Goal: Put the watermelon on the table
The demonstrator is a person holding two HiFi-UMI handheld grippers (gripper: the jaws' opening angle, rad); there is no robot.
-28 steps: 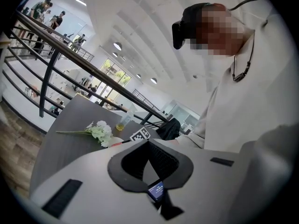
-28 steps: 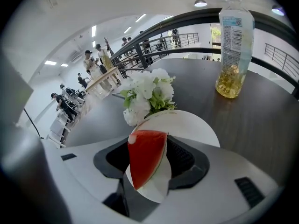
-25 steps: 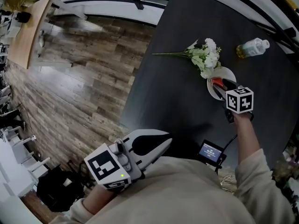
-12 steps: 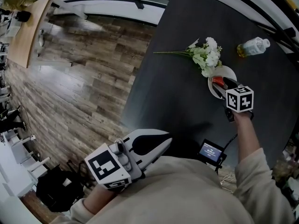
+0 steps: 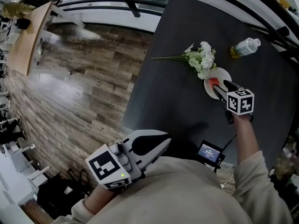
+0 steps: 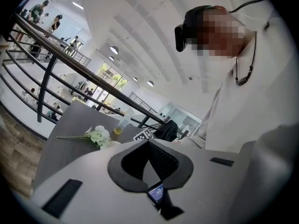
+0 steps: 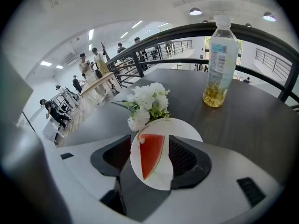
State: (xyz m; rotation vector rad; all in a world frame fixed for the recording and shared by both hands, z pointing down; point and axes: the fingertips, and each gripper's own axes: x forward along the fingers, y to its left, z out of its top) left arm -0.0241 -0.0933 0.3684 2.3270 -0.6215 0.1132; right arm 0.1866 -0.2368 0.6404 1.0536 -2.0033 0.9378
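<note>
We see the right arm, in a pale sleeve (image 5: pixel 250 171), stretched forward over the near edge of the dark table (image 5: pixel 177 92), with the hand tipped steeply down so that the right gripper (image 5: pixel 224 87) points at a white plate (image 5: pixel 219 73). Its jaws have just been opening and now stand wide apart. The watermelon slice (image 7: pixel 150 155) lies flat on the plate and shows between the jaws, but neither pad presses on it. The marker cube (image 5: pixel 240 101) on this gripper faces up. The left hand sits close against the body at the table's near left corner and holds the left gripper (image 5: pixel 161 143) roughly level. Its jaws are together at the tips with nothing held between them. Just beyond the plate lies a spray of white flowers (image 5: pixel 202 59), its blooms touching the plate's far rim. A clear bottle (image 7: pixel 219 69) with a little yellow liquid stands upright, farther back. As for writing, the bottle carries a pale blue label, but its print is too small for us to read. A small lit screen (image 5: pixel 210 151) near the table's edge shows lines of text that we cannot make out. The cubes bear only black and white square patterns.
</note>
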